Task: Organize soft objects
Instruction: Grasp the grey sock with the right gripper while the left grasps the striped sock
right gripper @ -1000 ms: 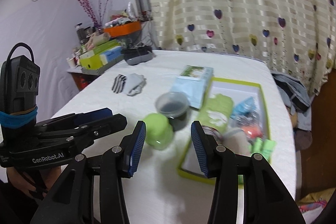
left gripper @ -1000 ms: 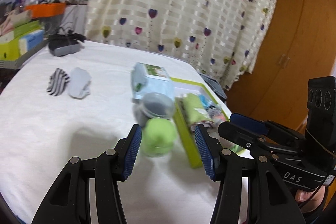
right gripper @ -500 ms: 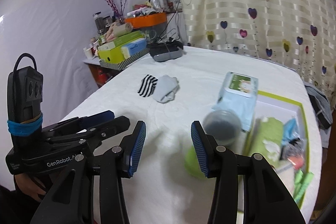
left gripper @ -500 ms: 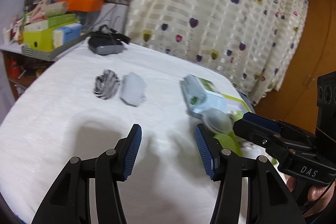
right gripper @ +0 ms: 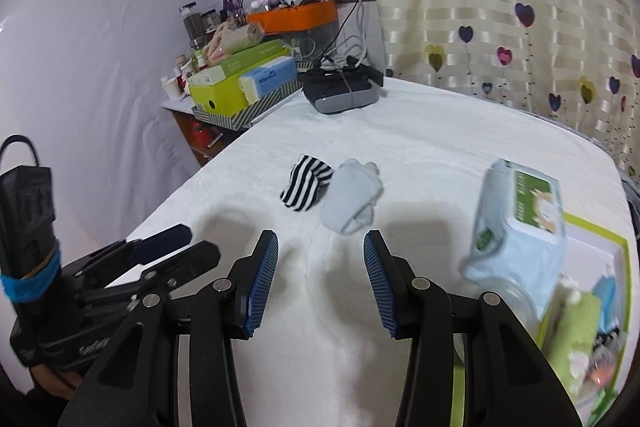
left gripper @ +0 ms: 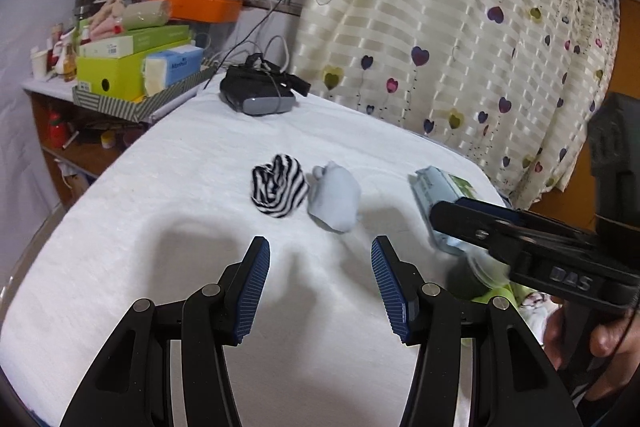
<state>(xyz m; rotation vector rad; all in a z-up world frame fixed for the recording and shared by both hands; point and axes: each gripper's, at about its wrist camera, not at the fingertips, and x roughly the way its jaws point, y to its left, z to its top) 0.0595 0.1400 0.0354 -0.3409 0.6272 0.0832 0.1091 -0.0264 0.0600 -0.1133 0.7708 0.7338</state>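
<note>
- Left gripper (left gripper: 320,287): jaws held wide apart, nothing between them, only bare white worktop (left gripper: 160,227) seen in the gap.
- Right gripper (right gripper: 321,277): jaws parted about as wide, nothing gripped, bare cloth seen between the pads.
- Striped sock (left gripper: 278,185), black and white, balled up: lies ahead of the left jaws, slightly toward the left-hand pad; ahead and left of the right jaws in the right wrist view (right gripper: 306,183).
- Pale grey sock (left gripper: 334,199), bunched: touching the striped sock on its right side; ahead of the left jaws toward the right-hand pad, and just beyond the right jaws' gap (right gripper: 352,199). Neither sock is touched by any pad.
- Wipes pack (right gripper: 520,219), light blue with a green label: to the right of the right jaws, blurred.
- Green-rimmed tray (right gripper: 592,231): seen further right of the right jaws, holding a green cloth item (right gripper: 576,331) and other blurred things.
- Black headset (left gripper: 256,93): far ahead of both jaws, at the back edge of the worktop.
- Heart-print curtain (left gripper: 460,27) is seen behind.
</note>
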